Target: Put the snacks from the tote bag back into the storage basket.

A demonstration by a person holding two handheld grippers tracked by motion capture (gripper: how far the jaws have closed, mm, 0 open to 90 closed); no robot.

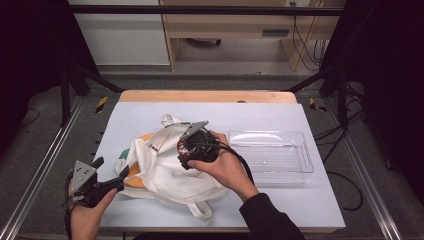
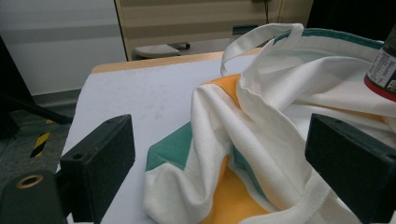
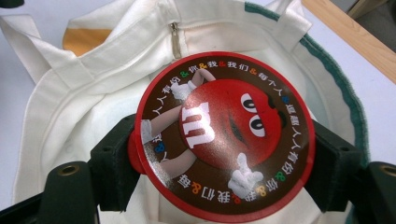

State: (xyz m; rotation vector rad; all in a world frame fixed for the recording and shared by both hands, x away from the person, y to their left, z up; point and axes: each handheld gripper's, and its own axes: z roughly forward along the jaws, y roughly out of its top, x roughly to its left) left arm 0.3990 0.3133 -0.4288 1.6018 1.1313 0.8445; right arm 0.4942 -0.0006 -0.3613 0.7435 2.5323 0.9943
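Note:
A white tote bag [image 1: 165,172] with green and orange patches lies crumpled at the middle of the table, its mouth facing the far side. My right gripper [image 1: 195,150] is shut on a round candy canister [image 3: 224,135] with a red lid and a cartoon candy figure. It holds the canister over the bag's open mouth [image 3: 93,107]. My left gripper [image 1: 112,167] stands open at the bag's near left corner. In the left gripper view its jaws are wide apart on either side of the bag's folded rim [image 2: 280,107], without pinching it. The canister's side [image 2: 383,70] shows at the top right there.
A clear plastic tray [image 1: 272,155] sits empty to the right of the bag. The table's pale blue top [image 1: 140,112] has a wooden strip [image 1: 207,96] along its far edge. Dark frame posts and cables stand beyond the table on both sides.

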